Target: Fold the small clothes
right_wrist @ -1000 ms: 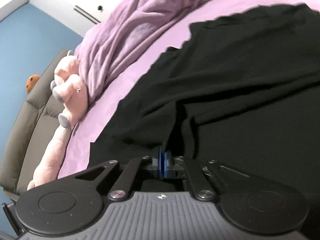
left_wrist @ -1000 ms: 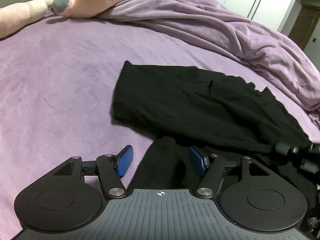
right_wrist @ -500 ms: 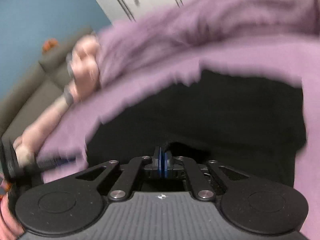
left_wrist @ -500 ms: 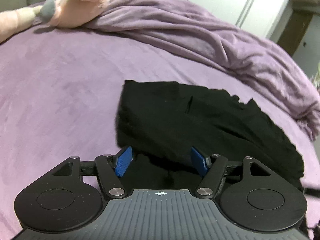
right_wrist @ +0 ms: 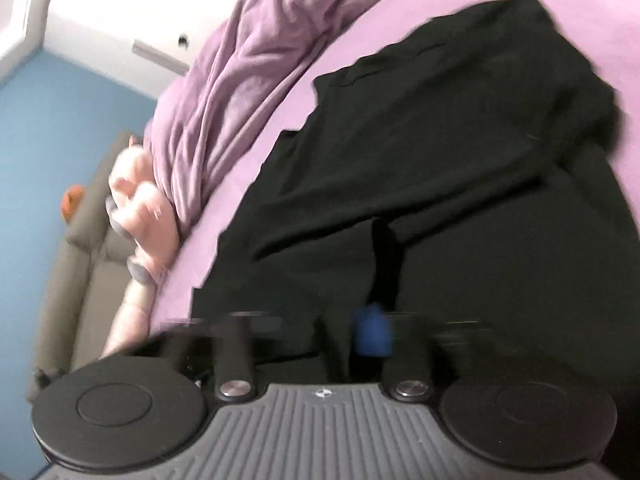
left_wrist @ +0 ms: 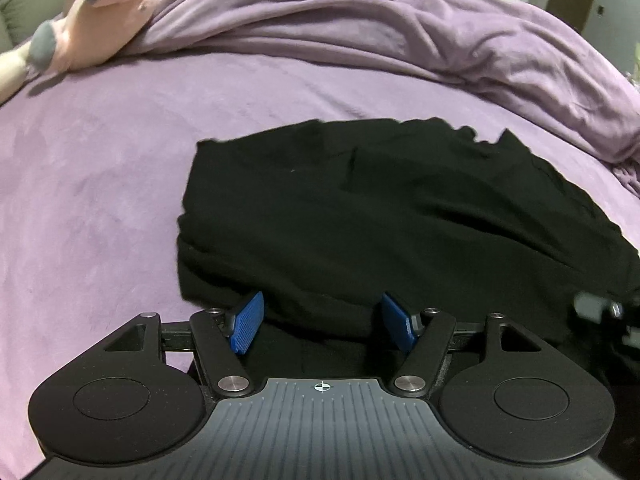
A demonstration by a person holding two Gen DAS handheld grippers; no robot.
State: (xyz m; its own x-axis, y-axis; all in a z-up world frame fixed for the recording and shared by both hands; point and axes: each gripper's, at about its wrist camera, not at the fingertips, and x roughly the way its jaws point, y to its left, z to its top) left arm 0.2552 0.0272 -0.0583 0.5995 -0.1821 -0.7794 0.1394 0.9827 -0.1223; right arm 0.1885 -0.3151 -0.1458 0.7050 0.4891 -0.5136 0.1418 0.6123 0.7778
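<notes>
A black garment [left_wrist: 400,216] lies partly folded on the purple bed [left_wrist: 100,184]. My left gripper [left_wrist: 322,322] is open, its blue pads either side of the garment's near edge, holding nothing. My right gripper [right_wrist: 370,330] shows as a motion-blurred blue patch with the black garment [right_wrist: 460,184] bunched into a fold just in front of it. The blur hides whether its pads still pinch the cloth. A part of the right gripper [left_wrist: 600,308] shows at the right edge of the left wrist view.
A rumpled purple blanket [left_wrist: 400,32] lies along the far side of the bed. A pink plush toy [left_wrist: 104,12] lies at the far left; it also shows in the right wrist view [right_wrist: 136,216]. A grey sofa [right_wrist: 76,264], blue wall and white wardrobe stand beyond.
The right gripper swung the held part of the garment over onto the rest, and the cloth now lies more compact. The left gripper stayed open and shifted closer to the garment's near edge.
</notes>
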